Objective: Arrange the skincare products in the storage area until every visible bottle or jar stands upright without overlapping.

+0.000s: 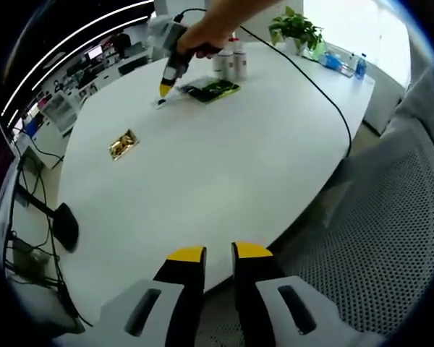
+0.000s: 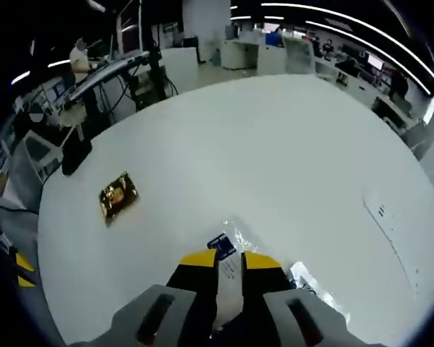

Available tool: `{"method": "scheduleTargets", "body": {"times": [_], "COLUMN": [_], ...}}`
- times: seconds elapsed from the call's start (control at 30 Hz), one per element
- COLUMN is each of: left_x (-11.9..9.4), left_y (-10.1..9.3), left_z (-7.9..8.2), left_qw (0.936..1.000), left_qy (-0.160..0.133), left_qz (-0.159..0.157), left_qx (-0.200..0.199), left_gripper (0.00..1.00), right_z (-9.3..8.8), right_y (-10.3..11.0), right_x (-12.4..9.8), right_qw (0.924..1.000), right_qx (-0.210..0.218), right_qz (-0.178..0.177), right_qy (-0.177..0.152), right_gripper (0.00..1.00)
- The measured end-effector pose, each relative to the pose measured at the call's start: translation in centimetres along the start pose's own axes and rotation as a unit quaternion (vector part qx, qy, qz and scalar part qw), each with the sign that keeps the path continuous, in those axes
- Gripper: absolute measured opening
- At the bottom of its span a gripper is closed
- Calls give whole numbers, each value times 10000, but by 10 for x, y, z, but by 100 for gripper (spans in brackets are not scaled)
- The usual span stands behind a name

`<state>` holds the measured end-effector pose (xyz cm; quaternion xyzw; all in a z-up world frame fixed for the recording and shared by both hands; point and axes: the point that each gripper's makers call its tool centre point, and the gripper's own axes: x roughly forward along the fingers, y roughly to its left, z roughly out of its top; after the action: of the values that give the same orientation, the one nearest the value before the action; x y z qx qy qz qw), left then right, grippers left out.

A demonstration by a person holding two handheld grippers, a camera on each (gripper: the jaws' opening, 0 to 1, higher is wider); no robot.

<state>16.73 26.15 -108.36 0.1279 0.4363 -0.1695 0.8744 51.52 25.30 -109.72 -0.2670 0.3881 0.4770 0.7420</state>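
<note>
I'm working the right gripper [image 2: 229, 259] now: its yellow tips sit close together, pinching a small clear sachet [image 2: 230, 254] with a blue label, pressed down onto the white table [image 2: 275, 144]. From the left gripper view I can see that same right gripper [image 1: 163, 92] far ahead across the table, a hand [image 1: 202, 36] wrapped around it, tip down at the sachet [image 1: 161, 102].

The left gripper [image 1: 218, 254] hangs back at the near table edge, jaws a narrow gap apart and holding nothing.

What the next move turns on: the bottles [image 1: 231, 59] stand just beyond the right gripper, to its right as seen from the left gripper, upright and clustered tightly. Next to them a dark green packet [image 1: 211, 90] lies flat, its long axis running roughly across toward the bottles. So the right hand is much the nearer one; the left is well apart from everything.

A gold packet [image 2: 118, 196] lies flat ahead and to the left of the right gripper, apart from the rest, its long side angled away.

I judge the sachet has to go toward the bottle cluster without knocking the bottles. Thin, floppy film: it may slip or fold in the grip. I can't tell whether any bottles touch.
</note>
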Motion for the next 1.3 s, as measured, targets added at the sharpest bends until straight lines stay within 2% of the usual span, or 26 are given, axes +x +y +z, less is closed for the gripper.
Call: {"method": "scheduleTargets", "body": {"times": [0.13,0.17,0.27,0.37,0.6,0.7,0.83,0.93,0.97,1.0,1.07,1.1,1.2,1.3], "left_x": [0,0,0,0,1,1,1,1,1,1,1,1,1,1], "left_y": [0,0,1,0,-1,-1,-1,-1,-1,-1,-1,0,0,1], "left_z": [-1,-1,-2,-2,-3,-3,-3,-4,-4,-4,-4,-4,-5,-4], "left_qw": [10000,10000,10000,10000,10000,10000,10000,10000,10000,10000,10000,10000,9999,10000], "left_qy": [18,18,20,17,48,50,59,77,80,81,76,77,96,88], "left_qz": [-5,-1,5,-2,-30,-35,-34,-30,-26,-21,-10,-5,1,25], "left_qx": [3,0,-4,2,27,33,49,38,41,44,32,34,38,34], "left_gripper": [10,10,10,9,9,9,8,8,8,8,8,8,8,8], "right_z": [-4,-10,-11,-13,-16,-9,14,30,35,45,49,53,57,57], "right_y": [-5,-5,-5,-6,-6,-5,2,14,22,39,55,71,99,130], "right_x": [8,10,10,8,4,1,-3,-1,0,2,6,7,10,18], "right_qw": [9999,9997,9998,9994,9992,9996,9998,9991,9983,9958,9934,9892,9790,9685], "right_qx": [-66,-69,6,-104,-23,-80,-209,-366,-434,-500,-690,-971,-1560,-1759], "right_qz": [-2,10,99,235,235,90,58,150,306,658,863,1046,1291,1762], "right_qy": [125,248,184,245,331,254,-39,-168,-229,-381,-309,-322,-242,-82], "right_gripper": [2,2,3,2,1,8,9,12,12,13,20,22,25,34]}}
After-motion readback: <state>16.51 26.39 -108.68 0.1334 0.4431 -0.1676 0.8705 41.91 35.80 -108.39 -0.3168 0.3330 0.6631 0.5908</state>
